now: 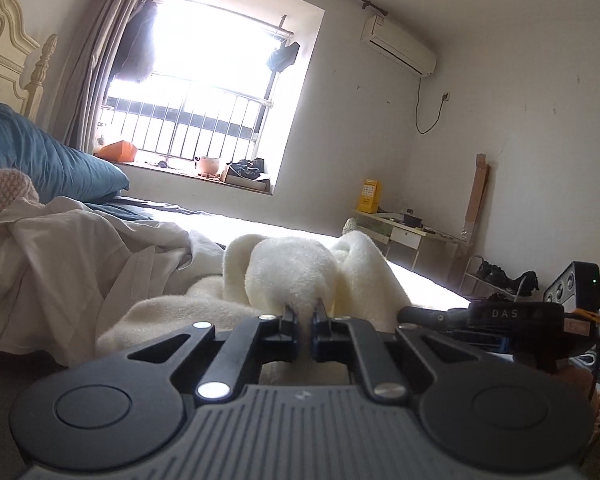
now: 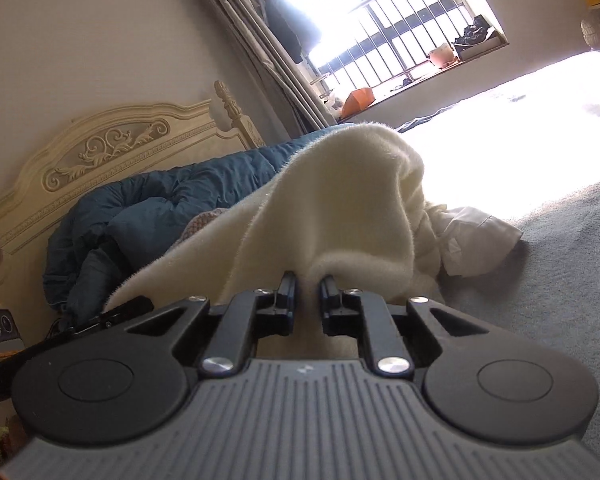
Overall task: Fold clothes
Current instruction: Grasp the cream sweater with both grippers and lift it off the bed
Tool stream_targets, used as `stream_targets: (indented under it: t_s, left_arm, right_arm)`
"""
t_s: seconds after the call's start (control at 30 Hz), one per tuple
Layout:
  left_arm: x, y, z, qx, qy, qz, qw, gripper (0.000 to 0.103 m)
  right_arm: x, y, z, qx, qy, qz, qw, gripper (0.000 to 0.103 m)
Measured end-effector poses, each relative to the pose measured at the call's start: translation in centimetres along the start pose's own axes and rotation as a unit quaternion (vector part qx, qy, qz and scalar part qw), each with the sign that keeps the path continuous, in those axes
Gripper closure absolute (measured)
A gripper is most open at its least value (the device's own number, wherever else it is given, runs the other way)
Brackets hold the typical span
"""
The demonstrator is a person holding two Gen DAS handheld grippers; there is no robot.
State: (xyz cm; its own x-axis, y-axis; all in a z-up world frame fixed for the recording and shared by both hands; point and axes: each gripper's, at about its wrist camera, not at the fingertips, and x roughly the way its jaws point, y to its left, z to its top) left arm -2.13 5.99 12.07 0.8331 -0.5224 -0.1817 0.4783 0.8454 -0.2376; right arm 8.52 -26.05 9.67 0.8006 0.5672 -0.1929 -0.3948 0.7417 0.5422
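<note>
A cream fleece garment lies bunched on the bed and is raised at two places. My left gripper is shut on a fold of the garment, which bulges up just past the fingertips. The other gripper's black body shows at the right of the left wrist view. In the right wrist view my right gripper is shut on another fold of the same cream fleece garment, which drapes away from the fingers over the bed.
A white shirt lies crumpled on the bed left of the garment, also seen as white cloth. A blue duvet is piled by the carved headboard. Grey bedsheet extends right. A window, desk and shoe rack stand beyond.
</note>
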Motion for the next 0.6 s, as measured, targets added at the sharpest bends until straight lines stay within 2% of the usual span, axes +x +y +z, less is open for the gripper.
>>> stream_targets:
  t_s: [0.17,0.27,0.37,0.5,0.6]
  left_arm:
    - [-5.6,-2.6,-1.3,-0.013,-0.002,-0.033,0.9994,0.096]
    - [-9.2,-4.2,-2.7,-0.021,-0.001,-0.052,0.9984,0.096]
    - [-12.1,-4.8,-4.8,-0.051,0.016,-0.066,0.9964,0.096]
    - [-13.9,-4.1,-9.8,-0.108,0.066,-0.054,0.9905,0.096]
    - [-14.2,-2.9,-13.1,-0.137,0.091,-0.032,0.9859,0.094]
  right_arm:
    - [-7.6,2.6,-1.9,0.02,-0.024,0.04,0.999,0.093]
    - [-12.1,3.7,-3.9,0.039,-0.032,0.053,0.997,0.093]
    - [-16.6,4.2,-6.5,0.063,-0.037,0.055,0.996,0.093]
    - [-20.8,3.9,-10.8,0.084,-0.021,0.013,0.996,0.093]
    - [-22.1,2.6,-14.6,0.112,0.012,-0.049,0.992,0.093]
